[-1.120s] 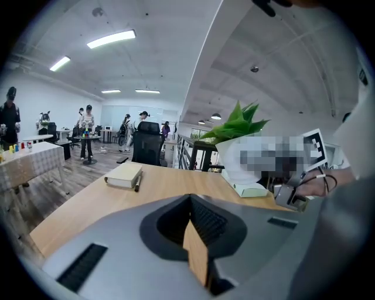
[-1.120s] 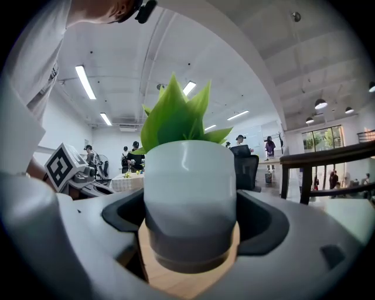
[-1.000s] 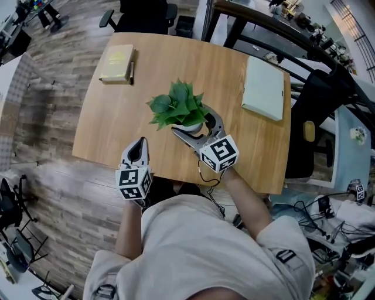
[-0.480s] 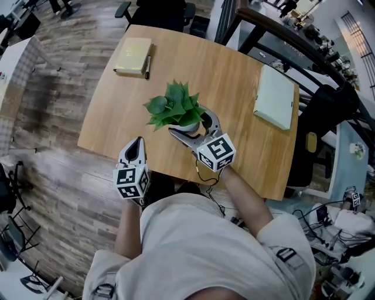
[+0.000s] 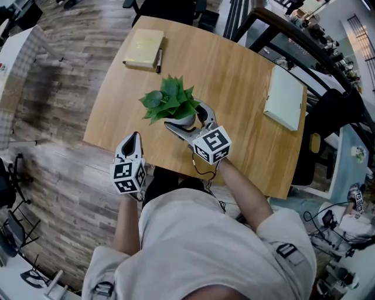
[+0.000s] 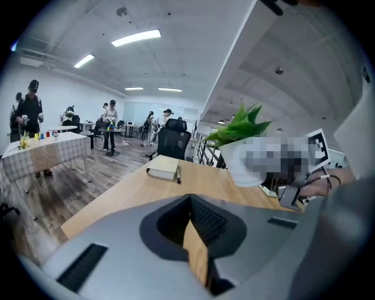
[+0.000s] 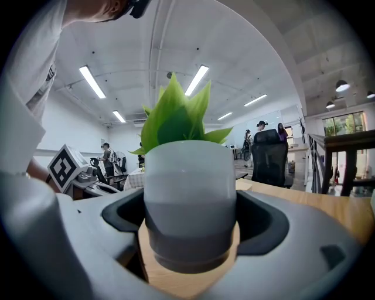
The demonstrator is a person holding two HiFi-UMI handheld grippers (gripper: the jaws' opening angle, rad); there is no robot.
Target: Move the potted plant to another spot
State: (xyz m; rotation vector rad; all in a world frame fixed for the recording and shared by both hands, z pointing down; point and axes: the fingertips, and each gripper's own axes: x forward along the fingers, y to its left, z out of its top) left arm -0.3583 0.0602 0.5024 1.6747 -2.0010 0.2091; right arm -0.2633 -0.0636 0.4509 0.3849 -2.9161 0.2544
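The potted plant [image 5: 169, 102] has green leaves and a white pot [image 5: 186, 121] with a grey base. It sits near the front left part of the wooden table [image 5: 234, 76]. My right gripper [image 5: 186, 117] is shut on the pot, one jaw on each side. In the right gripper view the pot [image 7: 188, 193] fills the space between the jaws of that gripper [image 7: 190, 234]. I cannot tell whether it is touching the wood or just above it. My left gripper [image 5: 132, 139] is shut and empty at the table's front left edge. The left gripper view shows the pot [image 6: 243, 164] to the right of the shut left gripper [image 6: 191, 202].
A tan book [image 5: 144, 42] with a pen [image 5: 159, 60] beside it lies at the table's far left corner. A pale green notebook [image 5: 285, 105] lies at the far right. A black office chair [image 5: 167, 7] stands beyond the table. Several people [image 6: 28, 111] stand far off in the room.
My right gripper has carried the plant to the left across the table, away from the pale notebook. The left gripper has stayed at the front edge.
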